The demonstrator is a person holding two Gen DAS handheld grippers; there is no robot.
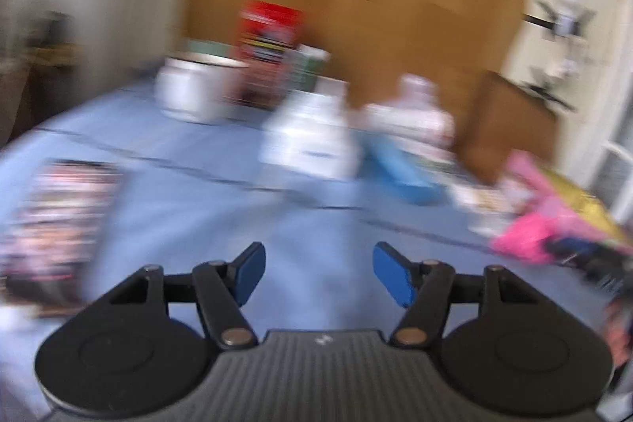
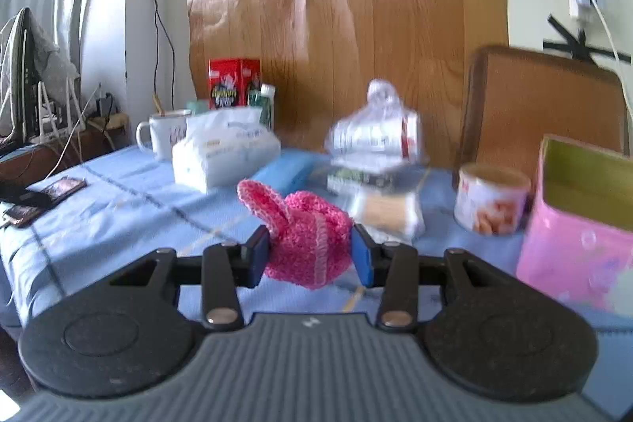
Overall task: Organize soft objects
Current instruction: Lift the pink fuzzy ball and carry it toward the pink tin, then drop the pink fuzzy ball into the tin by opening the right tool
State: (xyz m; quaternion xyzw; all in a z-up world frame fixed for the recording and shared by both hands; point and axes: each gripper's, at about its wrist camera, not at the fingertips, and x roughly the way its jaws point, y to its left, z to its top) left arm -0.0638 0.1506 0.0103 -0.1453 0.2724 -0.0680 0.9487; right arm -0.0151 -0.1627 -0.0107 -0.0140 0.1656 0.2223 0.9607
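My right gripper (image 2: 310, 258) pinches the fuzzy pink crocheted mitten (image 2: 306, 240) above the blue tablecloth (image 2: 118, 208); my left gripper (image 1: 318, 273) hangs wide open, empty. I'd keep the squeeze steady while carrying it to the open pink box (image 2: 577, 228).

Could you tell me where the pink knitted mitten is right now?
In the right wrist view, the pink knitted mitten is clamped in the right gripper, lifted above the blue tablecloth.
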